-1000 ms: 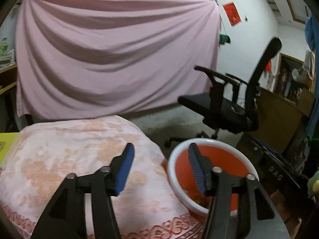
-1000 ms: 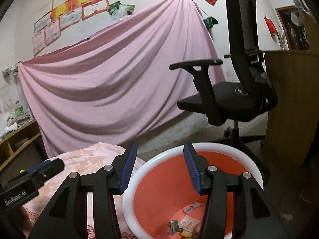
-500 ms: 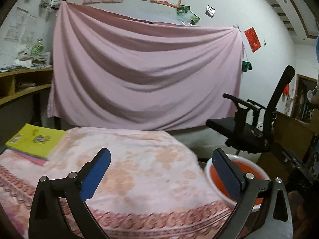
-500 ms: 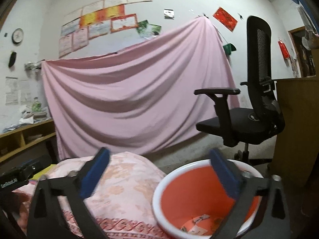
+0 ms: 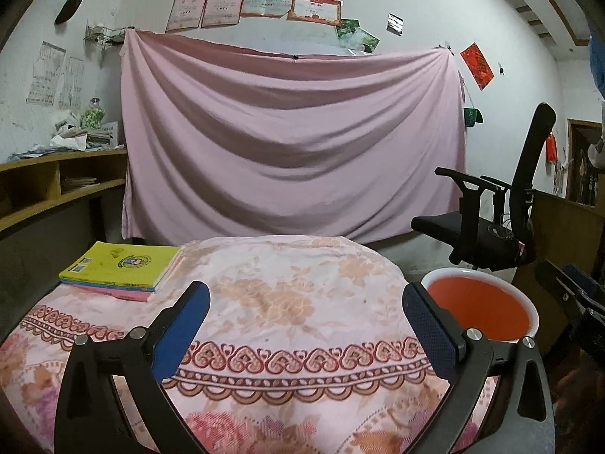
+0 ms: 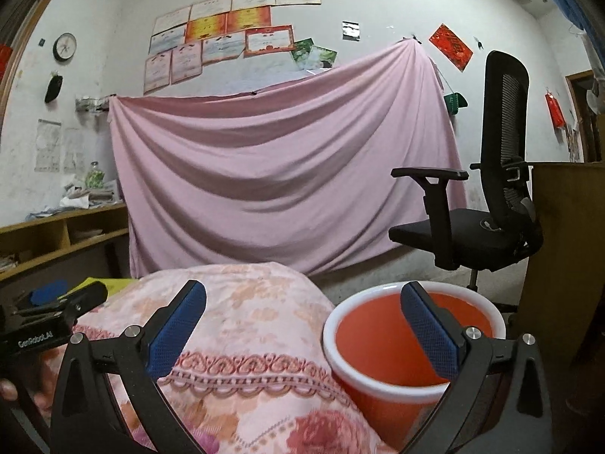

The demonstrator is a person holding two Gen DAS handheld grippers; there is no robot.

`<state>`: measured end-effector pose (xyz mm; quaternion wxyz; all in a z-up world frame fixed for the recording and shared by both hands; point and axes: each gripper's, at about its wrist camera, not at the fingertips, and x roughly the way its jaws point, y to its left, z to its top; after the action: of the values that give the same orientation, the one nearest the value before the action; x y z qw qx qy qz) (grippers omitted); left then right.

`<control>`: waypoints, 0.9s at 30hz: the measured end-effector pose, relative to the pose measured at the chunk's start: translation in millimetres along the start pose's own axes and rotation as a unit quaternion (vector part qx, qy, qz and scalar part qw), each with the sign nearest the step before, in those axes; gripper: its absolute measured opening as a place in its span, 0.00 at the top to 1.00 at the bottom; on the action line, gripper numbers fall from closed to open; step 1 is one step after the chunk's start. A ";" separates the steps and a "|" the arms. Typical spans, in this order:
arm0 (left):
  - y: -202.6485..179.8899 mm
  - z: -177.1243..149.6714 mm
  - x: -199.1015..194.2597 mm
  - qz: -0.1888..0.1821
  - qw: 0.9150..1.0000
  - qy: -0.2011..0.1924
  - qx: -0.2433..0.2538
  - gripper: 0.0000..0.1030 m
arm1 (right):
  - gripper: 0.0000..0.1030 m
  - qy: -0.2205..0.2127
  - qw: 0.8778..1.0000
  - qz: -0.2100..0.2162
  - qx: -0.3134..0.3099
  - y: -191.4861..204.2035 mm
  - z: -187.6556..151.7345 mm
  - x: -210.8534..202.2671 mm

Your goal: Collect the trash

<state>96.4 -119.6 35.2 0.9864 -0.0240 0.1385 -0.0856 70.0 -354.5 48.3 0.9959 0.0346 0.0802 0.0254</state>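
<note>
An orange bin with a white rim [image 5: 478, 312] [image 6: 412, 335] stands on the floor just right of the cloth-covered table [image 5: 287, 302] [image 6: 242, 325]. Its inside bottom is hidden from both views. My left gripper [image 5: 306, 325] hangs over the near part of the table, wide open, nothing between its blue pads. Over the table's right edge and the bin's rim, my right gripper [image 6: 304, 321] is also wide open and empty. The left gripper [image 6: 53, 302] shows at the left edge of the right wrist view, the right gripper [image 5: 574, 295] at the right edge of the left wrist view. No loose trash shows on the cloth.
A stack of books with a yellow cover [image 5: 121, 265] lies at the table's far left. A black office chair [image 5: 491, 223] [image 6: 487, 208] stands behind the bin. Wooden shelves [image 5: 45, 185] run along the left wall, a wooden desk [image 6: 563, 265] stands right, a pink sheet [image 5: 291, 140] hangs behind.
Both grippers opened from partly closed to wide open. Both views swung left and drew back from the bin, bringing the table and the books into sight.
</note>
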 end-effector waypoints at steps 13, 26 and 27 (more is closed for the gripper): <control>-0.2 -3.5 -4.3 0.006 1.000 -0.001 -0.002 0.03 | 0.00 0.000 1.000 -0.004 -0.006 2.1 -3.8 -4.3; 0.6 -4.2 -4.6 0.006 1.000 -0.001 -0.001 0.03 | 0.00 0.000 1.000 -0.003 -0.006 1.7 -4.0 -4.3; 0.4 -4.2 -4.6 0.006 1.000 -0.001 -0.001 0.03 | 0.00 0.000 1.000 -0.003 -0.006 2.0 -4.0 -4.2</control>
<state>90.9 -118.5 32.3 0.9870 -0.0242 0.1379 -0.0796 65.1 -352.5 45.1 0.9961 0.0287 0.0804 0.0224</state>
